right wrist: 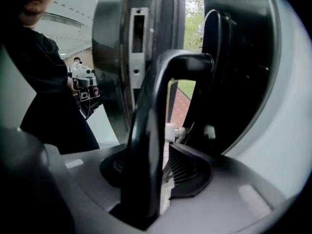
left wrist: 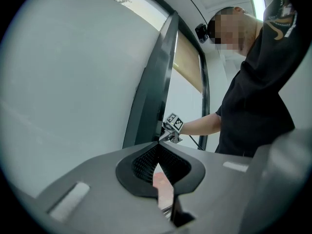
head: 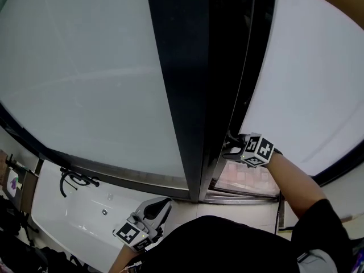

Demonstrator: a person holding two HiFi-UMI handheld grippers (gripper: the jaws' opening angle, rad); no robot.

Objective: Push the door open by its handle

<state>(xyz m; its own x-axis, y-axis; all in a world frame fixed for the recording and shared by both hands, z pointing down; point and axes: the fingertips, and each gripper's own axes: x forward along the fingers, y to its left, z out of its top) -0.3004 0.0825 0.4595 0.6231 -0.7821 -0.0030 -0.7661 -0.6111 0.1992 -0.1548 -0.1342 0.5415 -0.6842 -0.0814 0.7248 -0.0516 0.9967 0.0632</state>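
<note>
A black lever door handle [right wrist: 146,130] runs upright between the jaws of my right gripper [right wrist: 152,152], which is shut on it. In the head view the right gripper [head: 230,147] is at the handle [head: 233,135] on the dark edge of the frosted glass door [head: 307,84]. The door stands slightly ajar from the black frame post [head: 182,84]. My left gripper [head: 162,203] hangs low by the person's body, away from the door. Its jaws [left wrist: 158,144] meet at the tips with nothing between them. The left gripper view also catches the right gripper [left wrist: 168,133] at the door edge.
A fixed frosted glass panel [head: 85,78] fills the left. Reddish paving [head: 244,178] shows through the gap at the threshold. A black hook-shaped object [head: 77,180] lies on the white floor at lower left. A metal strike plate [right wrist: 136,43] sits in the frame edge.
</note>
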